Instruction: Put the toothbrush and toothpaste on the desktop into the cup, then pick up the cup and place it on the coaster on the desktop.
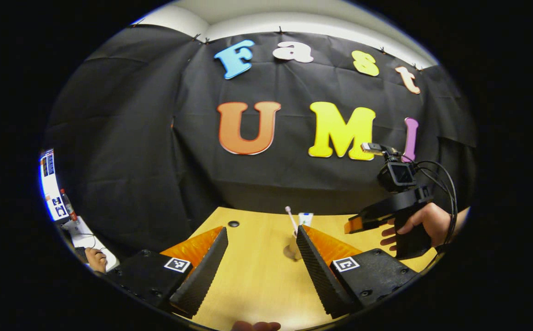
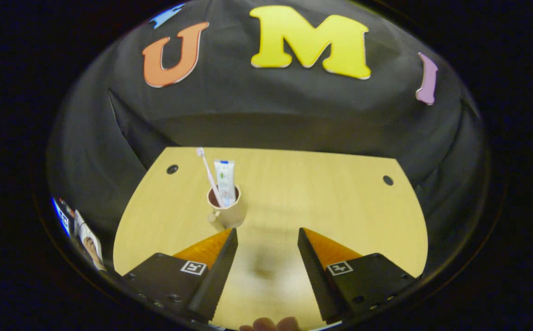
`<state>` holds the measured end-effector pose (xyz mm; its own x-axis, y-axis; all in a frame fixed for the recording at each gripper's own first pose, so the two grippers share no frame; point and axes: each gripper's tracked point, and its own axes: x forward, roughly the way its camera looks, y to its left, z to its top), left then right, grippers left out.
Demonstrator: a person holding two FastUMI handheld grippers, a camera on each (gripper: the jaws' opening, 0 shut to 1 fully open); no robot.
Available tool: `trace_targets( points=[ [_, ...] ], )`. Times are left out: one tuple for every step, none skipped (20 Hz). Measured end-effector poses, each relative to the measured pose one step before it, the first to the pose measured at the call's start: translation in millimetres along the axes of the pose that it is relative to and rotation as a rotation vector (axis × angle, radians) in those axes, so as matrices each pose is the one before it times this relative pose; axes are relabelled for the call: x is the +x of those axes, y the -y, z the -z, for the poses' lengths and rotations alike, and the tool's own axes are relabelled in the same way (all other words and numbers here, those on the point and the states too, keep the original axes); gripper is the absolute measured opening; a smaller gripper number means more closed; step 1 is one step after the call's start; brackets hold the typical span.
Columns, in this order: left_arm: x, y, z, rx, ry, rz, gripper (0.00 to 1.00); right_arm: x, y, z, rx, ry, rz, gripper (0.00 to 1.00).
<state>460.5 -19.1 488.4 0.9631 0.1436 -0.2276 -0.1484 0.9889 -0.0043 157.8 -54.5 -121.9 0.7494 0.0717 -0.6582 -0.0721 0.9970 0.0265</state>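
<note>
left gripper view: the left gripper point(image 1: 261, 234) hangs above the pale wooden desktop point(image 1: 257, 285), its two fingers spread wide with nothing between them. its right-hand finger point(image 1: 314, 271) stands in front of the small beige cup point(image 1: 292, 250), hiding most of it. above that finger rise the thin pink-handled toothbrush point(image 1: 290, 218) and the top of the white toothpaste tube point(image 1: 306, 219). a small dark round hole point(image 1: 233, 224) sits in the desktop near the back edge. to the right, well apart from the cup, a hand point(image 1: 420, 225) holds the right gripper point(image 1: 353, 225) above the table; whether its fingers are apart cannot be told from here. at the far left edge are a lit screen point(image 1: 49, 184) and another hand point(image 1: 96, 259).

right gripper view: the right gripper point(image 2: 266, 241) is released, fingers wide apart over bare desktop point(image 2: 321, 197), gripping nothing. the cup point(image 2: 227, 209) stands upright just ahead of the left-hand finger point(image 2: 215, 271), apart from it, with a small handle low on its front left. inside it the toothbrush point(image 2: 209, 174) leans left, bristles up, and the toothpaste tube point(image 2: 225, 180) stands nearly upright beside it. whether a coaster lies under the cup cannot be told. two dark holes point(image 2: 172, 169) mark the desktop's back corners.
</note>
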Motion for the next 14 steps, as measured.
trace_targets(
  points=[
    [2.92,16.71,-7.95,0.00541,0.01703,0.02979,0.96,-20.64,14.5,-12.9,0.01073,0.0751,0.01006,0.79],
    [3.85,16.82,-7.4,0.00403,0.00898,0.02978,0.96,-17.92,14.31,-12.22,0.00585,0.07529,0.01975,0.79],
    [3.19,20.71,-11.03,-0.00091,0.00556,0.02652,0.96,-17.46,13.94,-14.63,0.00226,0.07422,0.01315,0.79],
    [4.29,15.25,-11.35,-0.00468,0.01236,0.02631,0.96,-19.31,10.77,-13.63,-0.00419,0.06939,0.01377,0.79],
    [3.42,14.19,-11.85,-0.00181,0.01569,0.02341,1.0,-18.79,10.26,-16.81,-0.00592,0.07245,0.00598,0.79],
    [1.73,11.03,-11.49,0.00603,0.01858,0.01546,1.0,-18.61,9.87,-18.55,-0.00602,0.08015,0.01043,0.78],
    [2.78,5.4,-9.45,0.00961,0.02106,0.01169,1.0,-11.84,7.6,-14.41,-0.00334,0.05932,0.00808,0.78],
    [0.43,5.64,-9.18,0.01019,0.01981,0.00939,0.96,-10.78,5.36,-12.79,0.00051,0.05895,0.00778,0.78],
    [-1.37,5.59,-8.19,0.00692,0.02058,0.00689,0.96,-8.62,-0.19,-9.78,0.00568,0.04929,0.00569,0.78],
    [-0.09,3.7,-8.84,0.00225,0.01665,0.00637,0.96,-8.69,0.47,-3.54,0.00776,0.04056,0.00389,0.78],
    [-0.73,2.87,-4.63,-0.00148,0.00819,0.00465,0.96,-9.19,-0.18,-5.84,0.00559,0.03951,0.00447,0.79],
    [-2.19,0.35,-3.64,-0.00357,0.00469,-0.00402,0.96,-3.23,0.98,-1.4,0.00169,0.02512,0.00857,0.79],
    [-1.2,-0.98,-5.16,-0.00443,0.00976,-0.00909,0.96,-3.35,-1.73,1.29,-0.00129,0.0144,0.00151,0.79],
    [-2.38,-0.22,-4.91,-0.00466,0.00956,-0.00489,0.96,0.77,-0.18,3.08,-0.00262,0.00728,0.00343,0.8]
  ],
)
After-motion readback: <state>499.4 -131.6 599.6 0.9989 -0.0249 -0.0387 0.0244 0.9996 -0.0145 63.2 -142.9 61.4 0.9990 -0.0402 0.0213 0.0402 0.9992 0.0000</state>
